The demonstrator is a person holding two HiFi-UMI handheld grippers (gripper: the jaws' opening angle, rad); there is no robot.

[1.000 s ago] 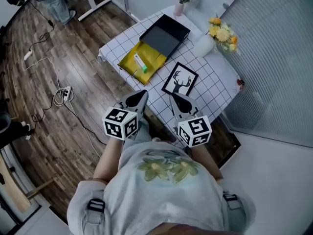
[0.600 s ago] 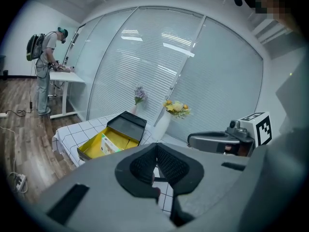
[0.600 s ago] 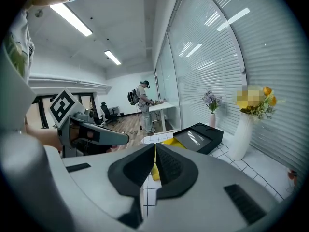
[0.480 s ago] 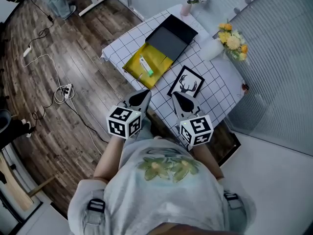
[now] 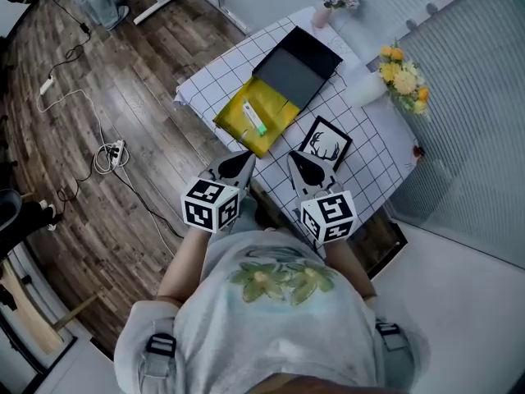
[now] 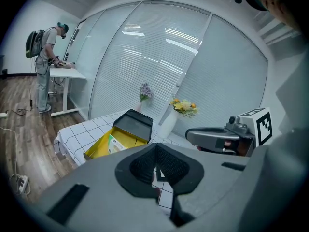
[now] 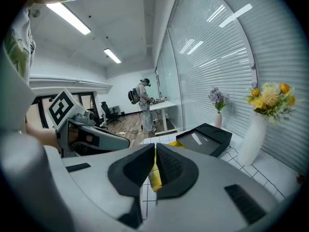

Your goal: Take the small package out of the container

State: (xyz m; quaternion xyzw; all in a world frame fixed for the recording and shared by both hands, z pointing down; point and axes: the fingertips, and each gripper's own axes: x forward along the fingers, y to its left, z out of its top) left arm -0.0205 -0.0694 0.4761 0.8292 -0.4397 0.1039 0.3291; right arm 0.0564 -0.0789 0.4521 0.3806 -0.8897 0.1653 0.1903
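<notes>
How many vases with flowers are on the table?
2. A small pink vase of purple flowers stands at the far corner of the white checked table; a white vase of yellow and orange flowers stands near its right edge. None looks hidden.

"What kind of place is this?"

"An office, I think. Long lights (image 7: 70, 17) run across the ceiling. There are black desk chairs (image 7: 105, 110), and a person (image 6: 46, 57) stands at a white table (image 6: 63, 71)."

"What else?"

"Big glass walls with blinds (image 7: 212, 57), a wooden floor (image 5: 98, 72), and a power strip (image 5: 111, 153) with cords."
</notes>
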